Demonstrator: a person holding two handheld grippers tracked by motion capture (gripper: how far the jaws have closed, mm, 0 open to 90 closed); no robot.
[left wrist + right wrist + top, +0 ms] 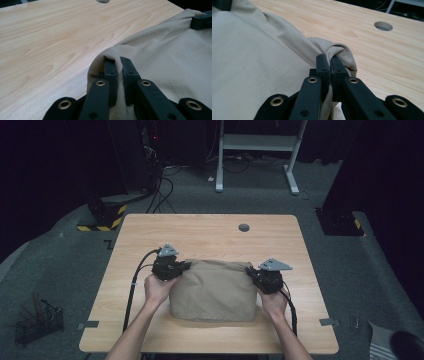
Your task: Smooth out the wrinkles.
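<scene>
A beige cloth (214, 290) is seen folded on the near half of the wooden table (210, 232), roughly centred, with its folded edge toward the person. The left gripper (186, 265) is clamped on the far left corner of the cloth; in the left gripper view the jaws are nearly shut with a pinch of fabric (119, 65) bunched between them. The right gripper (251, 271) is likewise closed down on the far right corner, where a rolled wad of fabric (338, 51) is squeezed between the pads in the right gripper view. Both corners are held low, close to the tabletop, well short of the cable hole (243, 227). The step in hand is judged to be laying down or smoothing a fold with 2 held corners. To do it well, both corners should be kept level with each other and the far edge kept taut between them, so no slack ridge is left across the middle. The corners should be set flat on the wood before either grip is released, and both grips should be released together so the edge is not dragged askew.
</scene>
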